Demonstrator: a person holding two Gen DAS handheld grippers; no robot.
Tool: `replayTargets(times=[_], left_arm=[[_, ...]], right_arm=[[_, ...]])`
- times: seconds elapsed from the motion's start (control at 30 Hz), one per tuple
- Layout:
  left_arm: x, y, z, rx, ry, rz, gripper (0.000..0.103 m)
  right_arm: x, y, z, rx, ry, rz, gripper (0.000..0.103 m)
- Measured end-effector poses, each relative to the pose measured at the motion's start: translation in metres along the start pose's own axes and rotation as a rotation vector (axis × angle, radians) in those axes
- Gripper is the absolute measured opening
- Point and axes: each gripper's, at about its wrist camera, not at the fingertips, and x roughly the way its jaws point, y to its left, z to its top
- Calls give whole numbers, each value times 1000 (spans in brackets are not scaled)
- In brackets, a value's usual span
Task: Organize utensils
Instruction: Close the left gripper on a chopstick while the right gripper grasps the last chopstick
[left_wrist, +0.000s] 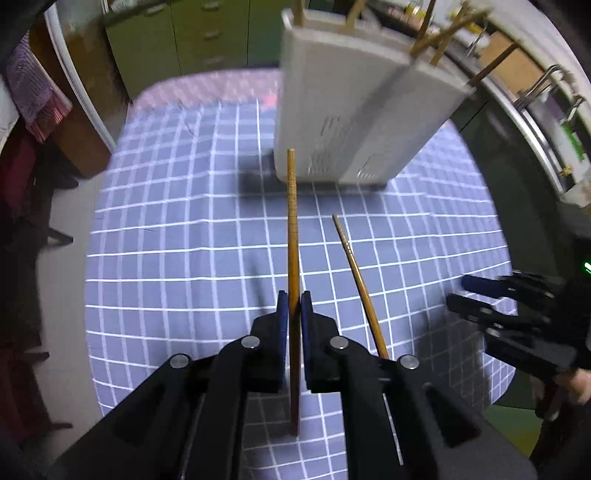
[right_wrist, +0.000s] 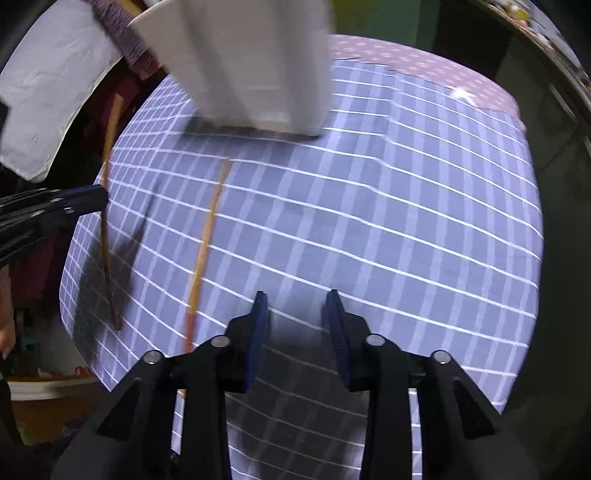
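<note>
now the left claw (left_wrist: 294, 306) is pinched tight on a chopstick (left_wrist: 292, 221), tip aimed at twelve o'clock toward the white holder (left_wrist: 351, 110) on the checked table (left_wrist: 184, 258). best to lift the tip and drop it in vertically. a second chopstick (left_wrist: 356, 273) lies at one o'clock; the right claw (right_wrist: 297, 306) gapes empty.

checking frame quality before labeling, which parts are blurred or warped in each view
Left wrist view: white utensil holder is motion-smeared, the held chopstick in the left gripper stays sharp; fisheye bends the grid tablecloth. Right wrist view: the loose chopstick and holder are streaked, and the open right gripper casts a dark shadow beneath.
</note>
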Motion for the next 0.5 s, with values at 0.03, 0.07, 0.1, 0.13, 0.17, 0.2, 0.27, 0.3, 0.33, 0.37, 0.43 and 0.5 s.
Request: replayTargets(times=[0.03, 0.07, 0.1, 0.13, 0.17, 0.2, 0.27, 0.3, 0.33, 0.37, 0.43, 0.5], left_arm=[[-10, 5, -7, -3, -30, -10, 7], [-17, 8, -8, -2, -45, -16, 7], [-23, 12, -10, -1, -64, -21, 7], [-32, 14, -16, 6, -91, -19, 7], [-36, 17, -19, 12, -110, -18, 7], [-41, 17, -22, 20, -132, -16, 7], [-48, 19, -27, 32, -164, -15, 7], [-52, 20, -30, 38, -176, -20, 7], [-55, 20, -33, 43, -185, -22, 7], [-54, 18, -35, 49, -190, -23, 7], [-57, 16, -38, 64, -202, -26, 7], [-58, 15, -40, 74, -200, -33, 7]], right_arm=[[4, 9, 4, -9, 11, 7, 25], [8, 17, 9, -21, 19, 11, 24], [10, 23, 12, -29, 24, 15, 21], [14, 32, 18, -38, 32, 21, 18], [17, 39, 22, -45, 38, 23, 17], [19, 45, 25, -49, 42, 24, 17], [26, 57, 33, -60, 60, 21, 17], [30, 60, 35, -64, 70, 16, 17], [35, 64, 38, -66, 85, 10, 17], [38, 65, 41, -65, 93, 9, 17], [44, 71, 44, -66, 109, -8, 17], [49, 74, 47, -69, 117, -28, 17]])
